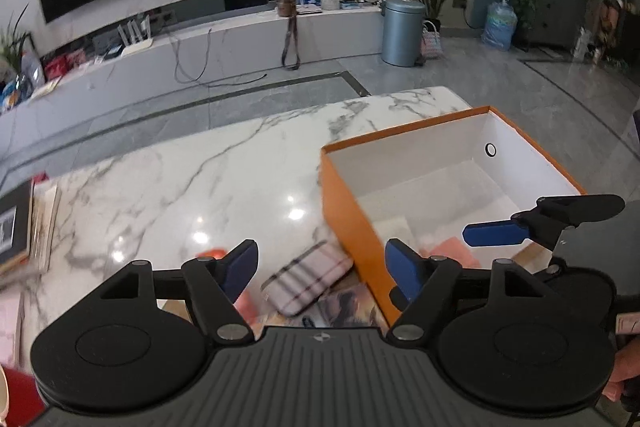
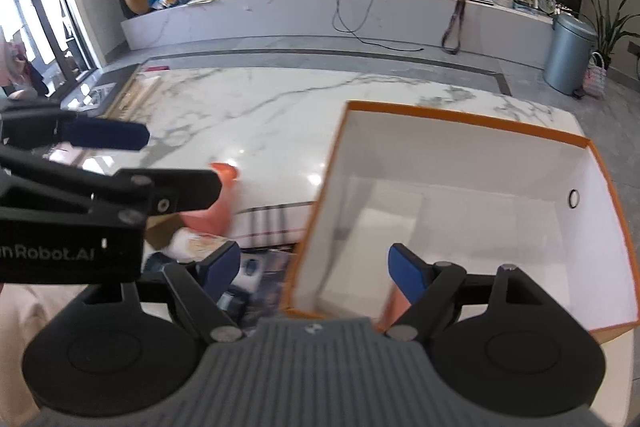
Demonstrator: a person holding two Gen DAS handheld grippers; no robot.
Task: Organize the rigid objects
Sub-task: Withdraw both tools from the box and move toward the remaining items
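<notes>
Both jaws stand open and empty; my left gripper [image 1: 320,269] hangs over the plaid pouch [image 1: 308,283], lying slantwise beside the orange box [image 1: 352,227]. My right gripper [image 2: 314,273] sits over that box's near wall; left is nearer.

The left claw [image 1: 320,271] stands with its blue pads wide apart and nothing between them, above the marble tabletop [image 1: 224,163]. Below its gap lies a plaid pouch [image 1: 308,277], flat beside the orange box [image 1: 348,215]. The box, ahead and right of the claw, is open, with pink cards [image 1: 452,251] on its white floor. The right claw [image 1: 492,233] reaches over the box's near corner.
</notes>
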